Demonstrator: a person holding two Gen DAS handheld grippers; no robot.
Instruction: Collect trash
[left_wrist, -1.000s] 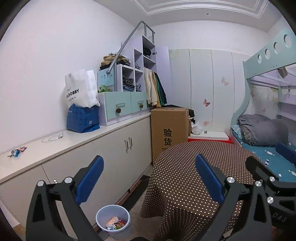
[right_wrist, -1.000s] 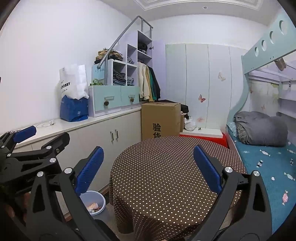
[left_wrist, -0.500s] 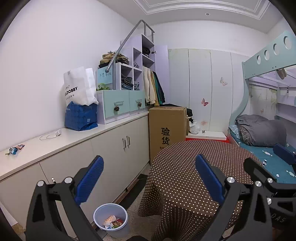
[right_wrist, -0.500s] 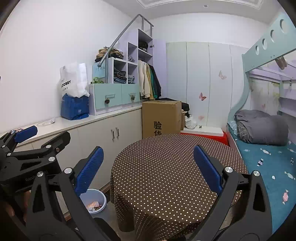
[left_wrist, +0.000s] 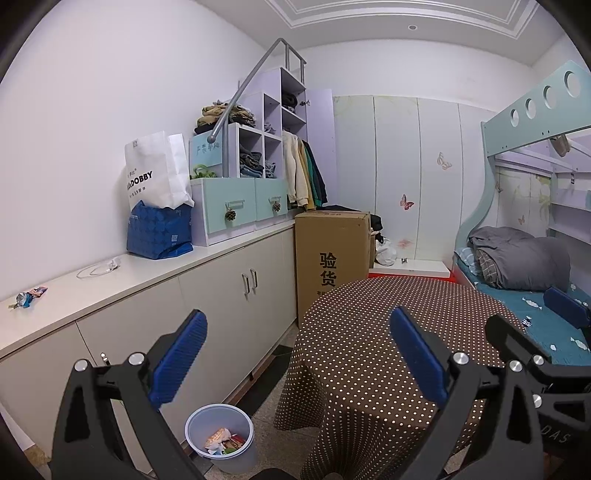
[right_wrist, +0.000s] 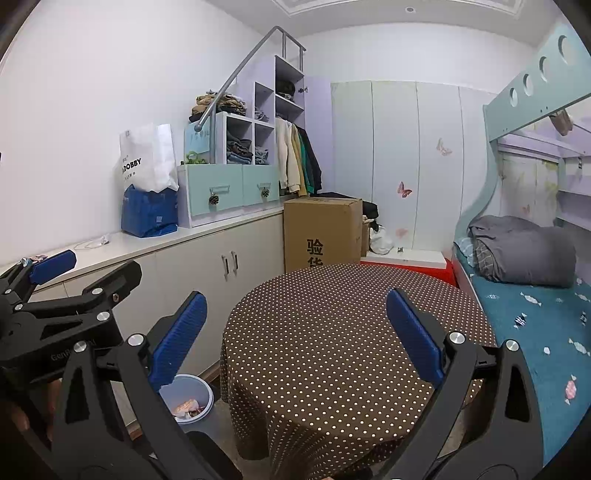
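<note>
Trash wrapper lies on the counter, well to the left of your left gripper fingers and beyond them. Both that gripper and your right gripper are spread wide and hold nothing. The bin sits below, just beside your left finger.

Round table at 6 o'clock, under a brown dotted cloth. Long white counter at 9 o'clock, holding a candy wrapper, a white cable and a blue bag. Small bin on the floor at 7 o'clock.
</note>
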